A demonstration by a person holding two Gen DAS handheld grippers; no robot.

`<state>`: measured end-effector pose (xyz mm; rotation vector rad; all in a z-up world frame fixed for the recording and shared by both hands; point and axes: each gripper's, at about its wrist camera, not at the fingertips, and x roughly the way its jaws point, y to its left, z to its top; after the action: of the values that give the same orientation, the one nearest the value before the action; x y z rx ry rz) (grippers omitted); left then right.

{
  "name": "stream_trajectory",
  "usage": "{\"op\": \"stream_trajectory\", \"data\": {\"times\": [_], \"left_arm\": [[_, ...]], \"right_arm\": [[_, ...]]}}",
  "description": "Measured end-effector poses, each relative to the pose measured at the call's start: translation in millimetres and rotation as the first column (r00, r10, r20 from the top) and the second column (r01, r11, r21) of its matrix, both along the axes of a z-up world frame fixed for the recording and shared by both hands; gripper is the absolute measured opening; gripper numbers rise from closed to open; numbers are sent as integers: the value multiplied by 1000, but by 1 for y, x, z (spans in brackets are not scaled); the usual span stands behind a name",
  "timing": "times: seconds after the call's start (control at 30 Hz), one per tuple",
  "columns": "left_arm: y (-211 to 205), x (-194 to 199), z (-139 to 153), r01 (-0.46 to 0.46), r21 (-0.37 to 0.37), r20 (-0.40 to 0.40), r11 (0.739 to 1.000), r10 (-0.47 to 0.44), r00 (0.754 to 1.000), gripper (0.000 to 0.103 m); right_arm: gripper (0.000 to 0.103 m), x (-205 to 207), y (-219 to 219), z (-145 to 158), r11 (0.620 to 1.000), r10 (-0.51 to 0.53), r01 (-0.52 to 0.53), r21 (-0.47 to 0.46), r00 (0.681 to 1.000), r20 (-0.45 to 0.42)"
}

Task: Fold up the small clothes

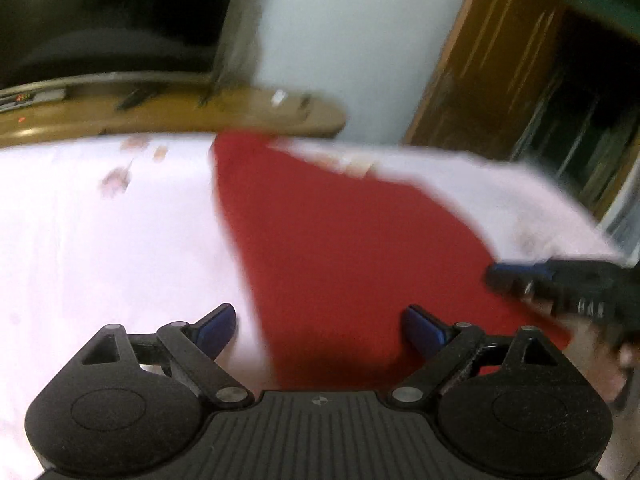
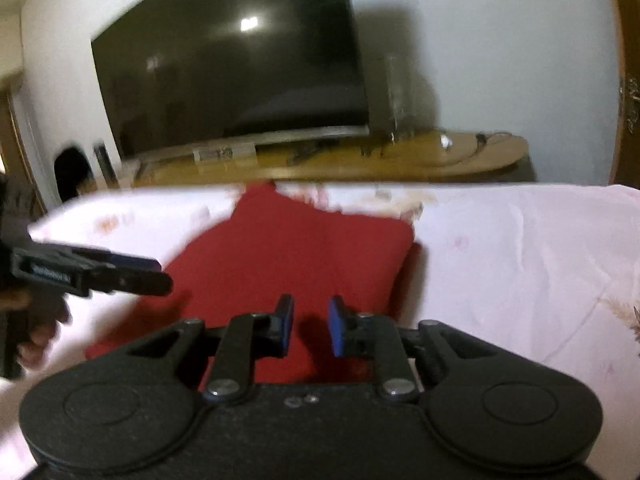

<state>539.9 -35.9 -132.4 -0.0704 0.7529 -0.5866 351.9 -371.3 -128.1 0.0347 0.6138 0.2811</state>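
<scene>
A red garment lies spread on a pale pink sheet; it also shows in the right wrist view, partly folded. My left gripper is open wide and empty, just above the garment's near edge; it shows from the side in the right wrist view at the garment's left edge. My right gripper is open with a narrow gap, empty, over the garment's near part; it shows in the left wrist view at the garment's right edge. Both views are motion-blurred.
A dark television stands on a wooden shelf against a white wall beyond the sheet. A wooden door frame is at the right in the left wrist view.
</scene>
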Motion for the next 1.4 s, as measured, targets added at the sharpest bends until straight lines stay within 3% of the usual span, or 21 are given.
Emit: {"op": "stream_trajectory", "data": {"times": [0.03, 0.1, 0.2, 0.23, 0.43, 0.57, 0.6, 0.63, 0.77, 0.83, 1.0, 1.07, 1.1, 1.17, 1.23, 1.3, 1.4], "left_arm": [[1, -3, -1, -2, 10, -2, 1000, 2, 1000, 91], [7, -13, 7, -1, -26, 12, 1000, 1, 1000, 91], [23, -30, 13, -39, -34, 37, 999, 40, 999, 91], [28, -36, 12, -53, -44, 36, 998, 55, 998, 91], [53, -68, -7, -142, -104, -37, 984, 139, 990, 91], [53, -69, -14, -182, -111, -55, 977, 177, 983, 91], [52, -68, -13, -180, -110, -55, 977, 175, 983, 91], [52, -67, -11, -171, -110, -50, 979, 166, 985, 91], [48, -65, -8, -146, -72, -37, 987, 144, 989, 91], [50, -66, -12, -136, -55, -44, 989, 134, 990, 91], [51, -69, -1, -119, 7, 18, 993, 119, 993, 91], [56, -70, 6, -106, -23, 51, 994, 107, 993, 91], [57, -67, 5, -107, -8, 43, 994, 107, 993, 91], [54, -59, -7, -85, 67, -14, 994, 86, 996, 91], [58, -54, -4, -79, 60, -3, 995, 80, 997, 91], [64, -46, 4, -84, -19, -16, 996, 84, 996, 91], [68, -18, 8, -66, -198, -106, 978, 45, 993, 91]], "right_arm": [[3, 5, -2, -8, 999, -35, 34, -36, 999, -31], [5, 8, -11, -5, 997, -79, 79, 18, 996, -48], [42, -12, -23, 20, 985, -131, 129, 113, 991, 5], [44, -18, -29, 24, 978, -137, 136, 161, 991, -6], [30, -53, -48, -1, 889, -133, 204, 411, 972, -194], [25, -45, -40, -19, 839, -115, 228, 495, 962, -249], [13, -42, -38, -22, 832, -115, 232, 504, 961, -252], [10, -40, -37, -22, 831, -116, 231, 507, 962, -248], [8, -47, -33, -17, 891, -168, 240, 385, 963, -212], [8, -50, -37, -24, 902, -204, 271, 336, 954, -221], [10, -42, -27, -26, 934, -170, 229, 273, 960, -222], [15, -45, -33, -20, 930, -157, 220, 295, 962, -224], [21, -49, -35, -16, 928, -159, 216, 304, 966, -202], [22, -55, -40, -9, 927, -171, 215, 307, 972, -163], [27, -48, -44, -8, 921, -164, 211, 327, 973, -165], [36, -35, -51, -11, 905, -165, 225, 360, 968, -190], [69, -17, -75, -17, 848, -168, 244, 470, 966, -198]]}}
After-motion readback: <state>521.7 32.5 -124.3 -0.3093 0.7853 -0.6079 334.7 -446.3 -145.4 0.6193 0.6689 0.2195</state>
